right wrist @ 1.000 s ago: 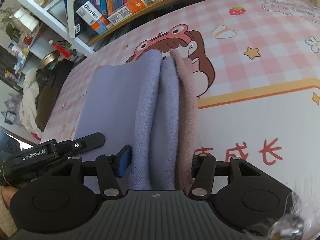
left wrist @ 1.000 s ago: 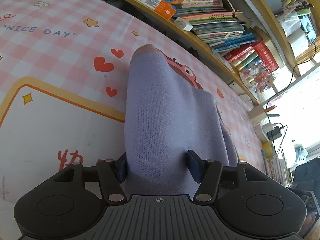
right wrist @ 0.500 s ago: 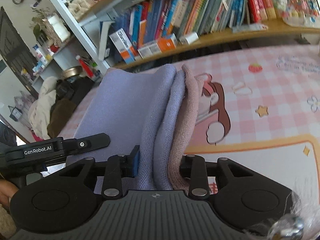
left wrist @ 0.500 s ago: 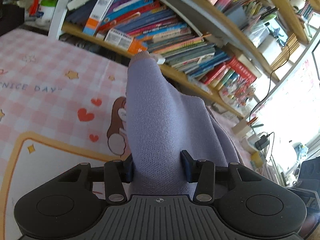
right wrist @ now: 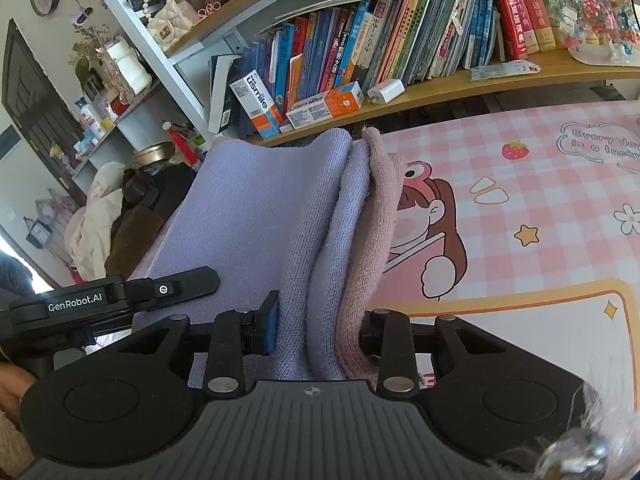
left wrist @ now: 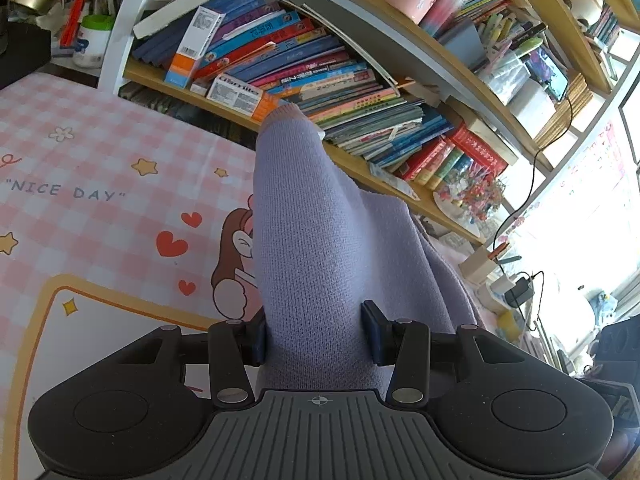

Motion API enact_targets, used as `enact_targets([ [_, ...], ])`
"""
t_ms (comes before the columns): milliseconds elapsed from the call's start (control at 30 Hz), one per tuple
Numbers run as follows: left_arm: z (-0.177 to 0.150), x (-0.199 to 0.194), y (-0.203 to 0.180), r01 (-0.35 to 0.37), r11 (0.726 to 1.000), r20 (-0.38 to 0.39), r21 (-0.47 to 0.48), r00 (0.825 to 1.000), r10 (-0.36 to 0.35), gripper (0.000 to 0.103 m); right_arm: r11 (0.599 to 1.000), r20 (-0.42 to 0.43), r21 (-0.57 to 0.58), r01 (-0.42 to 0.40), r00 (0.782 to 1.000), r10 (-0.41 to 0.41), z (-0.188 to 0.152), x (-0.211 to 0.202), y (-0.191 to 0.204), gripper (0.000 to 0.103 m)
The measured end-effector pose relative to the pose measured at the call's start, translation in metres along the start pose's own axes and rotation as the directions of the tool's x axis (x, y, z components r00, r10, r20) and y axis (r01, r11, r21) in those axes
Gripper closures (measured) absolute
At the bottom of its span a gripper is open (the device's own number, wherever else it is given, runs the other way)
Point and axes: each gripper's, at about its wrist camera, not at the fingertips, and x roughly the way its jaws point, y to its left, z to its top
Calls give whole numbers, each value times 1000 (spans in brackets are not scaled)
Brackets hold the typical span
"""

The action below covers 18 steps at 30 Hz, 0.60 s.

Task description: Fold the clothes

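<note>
A lavender knit garment [left wrist: 316,248] with a pink trimmed edge is lifted off the table. My left gripper [left wrist: 316,334] is shut on one bunched part of it. My right gripper [right wrist: 316,328] is shut on several stacked folds, lavender layers [right wrist: 296,220] beside a pink layer [right wrist: 378,208]. The cloth stretches between both grippers. The left gripper's body [right wrist: 112,300] shows at the left of the right wrist view. The fingertips are hidden in the cloth.
A pink checked cartoon tablecloth [left wrist: 92,208] covers the table, also in the right wrist view [right wrist: 540,216]. A wooden bookshelf [left wrist: 320,80] packed with books runs along the far edge [right wrist: 400,52]. Clothes lie piled at the far left [right wrist: 104,220].
Both grippers have risen with the garment and tilted up. The view went from the tablecloth to the bookshelf. Both grips have held.
</note>
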Motion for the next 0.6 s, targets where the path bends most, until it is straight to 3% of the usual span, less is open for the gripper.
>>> enact_targets([
  [600, -4, -10, -8, -5, 1000, 18, 15, 1000, 5, 59, 1000, 25, -4, -24, 999, 24, -3, -8, 1, 73],
])
